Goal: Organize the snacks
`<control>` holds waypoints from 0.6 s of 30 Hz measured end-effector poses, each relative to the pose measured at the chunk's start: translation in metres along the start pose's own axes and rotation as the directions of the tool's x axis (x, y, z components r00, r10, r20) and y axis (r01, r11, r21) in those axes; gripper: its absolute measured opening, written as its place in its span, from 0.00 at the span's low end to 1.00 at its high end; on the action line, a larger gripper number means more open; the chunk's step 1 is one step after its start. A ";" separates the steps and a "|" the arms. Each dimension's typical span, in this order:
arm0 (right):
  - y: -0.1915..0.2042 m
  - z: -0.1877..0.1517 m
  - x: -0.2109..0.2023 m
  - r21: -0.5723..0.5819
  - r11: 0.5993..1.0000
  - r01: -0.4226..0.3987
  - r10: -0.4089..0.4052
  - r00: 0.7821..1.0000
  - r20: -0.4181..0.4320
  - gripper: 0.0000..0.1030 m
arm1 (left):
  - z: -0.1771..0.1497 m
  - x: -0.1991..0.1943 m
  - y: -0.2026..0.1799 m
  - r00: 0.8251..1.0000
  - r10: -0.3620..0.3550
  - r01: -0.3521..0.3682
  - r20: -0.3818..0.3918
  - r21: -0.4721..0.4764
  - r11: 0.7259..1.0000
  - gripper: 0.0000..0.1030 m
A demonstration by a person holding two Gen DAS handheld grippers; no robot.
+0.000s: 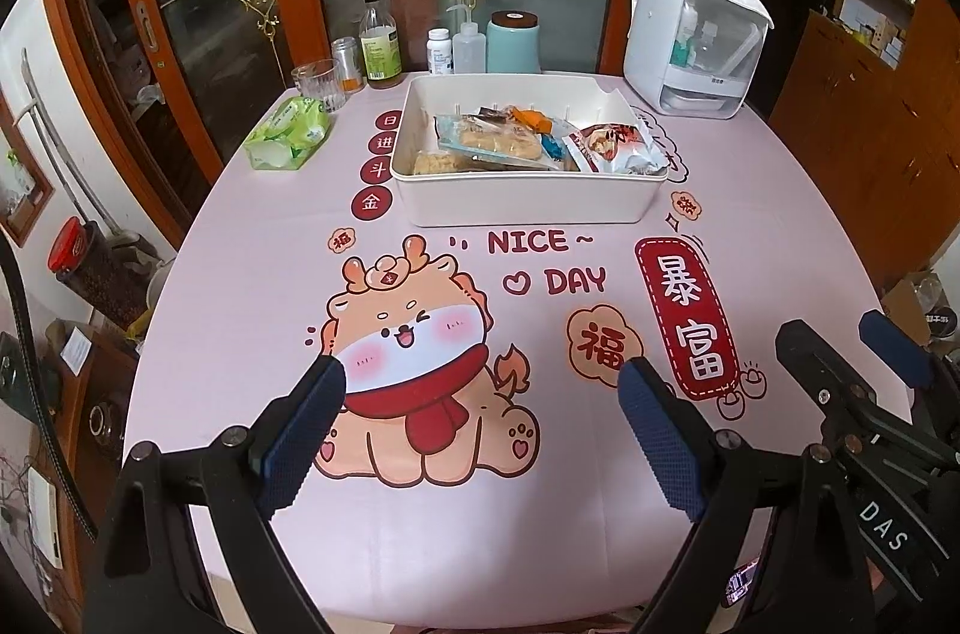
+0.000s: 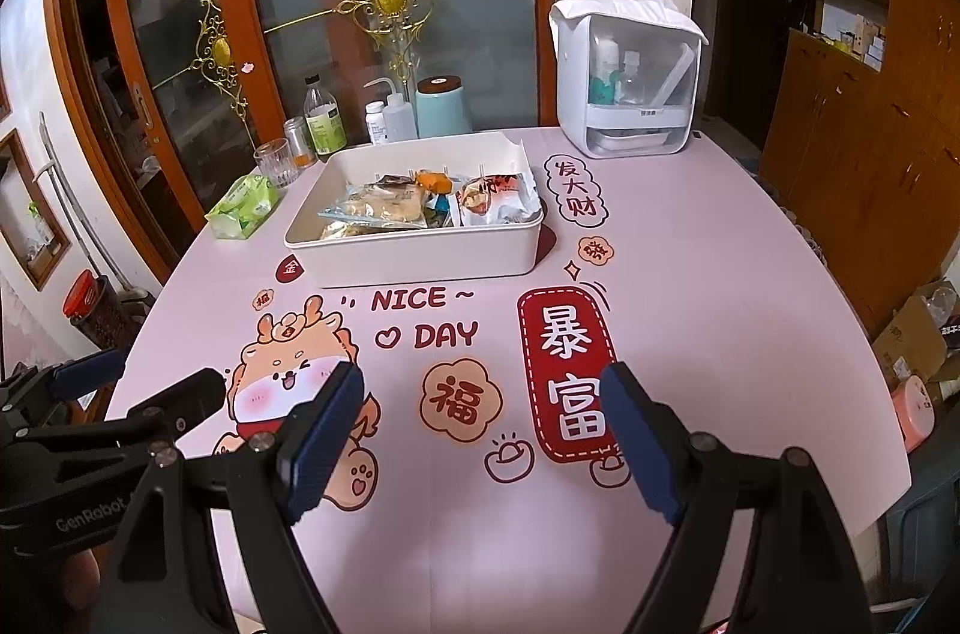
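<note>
We took the white bin [image 1: 528, 199] as our landmark: it stood on the pink tablecloth [image 1: 420, 544] toward the far side of the table, and the snacks [image 1: 498, 142] lay inside it — a clear pack of biscuits [image 2: 384, 205] on the left, a red-and-white packet [image 2: 498, 202] against its right wall, and an orange wrapper [image 2: 433, 181] near its back wall. To the left of the bin lay a green tissue pack [image 1: 288, 136], and behind that pack a ribbed glass [image 1: 318, 85]. Along the bin's back edge we saw a row of containers: a bottle with a green label [image 1: 379, 49], a small white pill bottle [image 1: 439, 51], a squeeze bottle [image 1: 468, 46] and a pale blue canister [image 1: 513, 43]. Behind the bin's right corner stood a white cabinet with a clear front [image 1: 696, 40]. On our side of the bin, well apart from it, we held the left gripper [image 1: 486, 376] above the cartoon dragon [image 1: 414, 364] print, its jaws wide with nothing between them. The right gripper [image 2: 480, 382] hung beside it over the red banner [image 2: 570, 376] print — its jaws likewise spread wide and empty
</note>
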State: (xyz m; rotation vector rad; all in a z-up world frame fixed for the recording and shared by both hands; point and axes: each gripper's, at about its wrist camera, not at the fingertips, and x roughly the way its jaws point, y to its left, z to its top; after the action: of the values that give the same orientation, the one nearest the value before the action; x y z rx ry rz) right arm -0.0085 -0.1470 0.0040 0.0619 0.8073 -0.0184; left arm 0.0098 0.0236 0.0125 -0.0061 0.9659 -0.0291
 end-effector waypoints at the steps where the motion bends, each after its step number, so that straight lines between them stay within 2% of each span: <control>1: 0.000 0.000 0.000 0.000 1.000 0.001 -0.001 1.000 0.000 0.79 | 0.000 0.001 -0.001 1.000 0.000 0.000 -0.002 0.000 1.000 0.89; 18: -0.007 0.000 0.002 0.006 1.000 -0.001 0.001 1.000 -0.009 0.79 | 0.001 0.006 -0.009 1.000 0.000 0.000 -0.013 0.002 1.000 0.89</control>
State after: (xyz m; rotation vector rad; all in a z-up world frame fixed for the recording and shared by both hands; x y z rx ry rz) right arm -0.0072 -0.1538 0.0018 0.0679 0.8161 -0.0191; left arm 0.0136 0.0144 0.0087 -0.0044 0.9790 -0.0297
